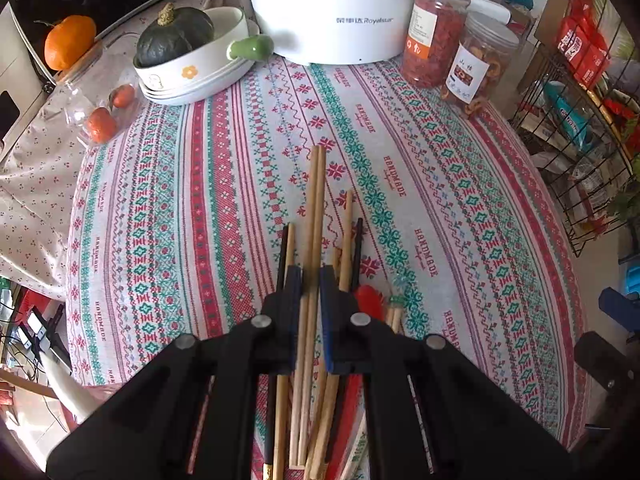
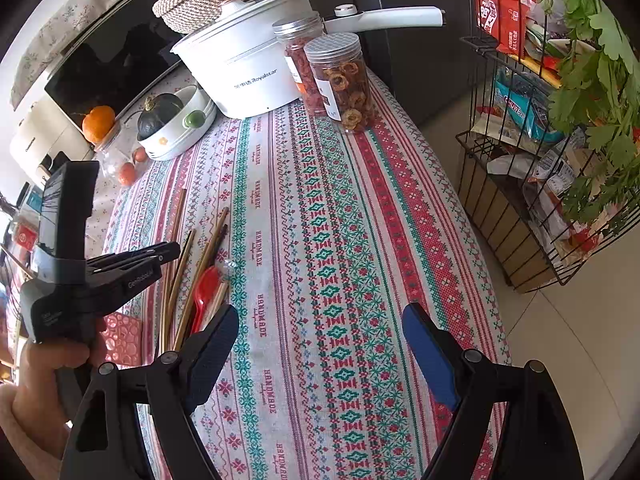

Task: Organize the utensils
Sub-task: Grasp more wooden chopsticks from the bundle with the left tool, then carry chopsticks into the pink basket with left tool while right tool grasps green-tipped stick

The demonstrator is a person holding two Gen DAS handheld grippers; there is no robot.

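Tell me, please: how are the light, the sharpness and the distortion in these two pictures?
Left wrist view: even daylight, the tablecloth bulging from the fisheye, dark corners, the chopsticks slightly soft between the left gripper fingers. Right wrist view: brighter, sunlit floor at right, the wire rack curved by the lens, cloth pattern sharp.

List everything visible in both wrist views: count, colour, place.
chopsticks: several, light wood and a few black, cloth near edge; two light ones in left gripper
spoon: one, red, beside chopsticks
tablecloth: one, red-green patterned, over table
pot: one, white, far end
jars: two, clear with dried fruit, right of pot
squash: one, dark green, in white dish
orange: one, far left
rack: one, black wire, right of table
left gripper: black, blue pads, shut on chopsticks
right gripper: black, blue pads, open over cloth
hand: one, holding left gripper
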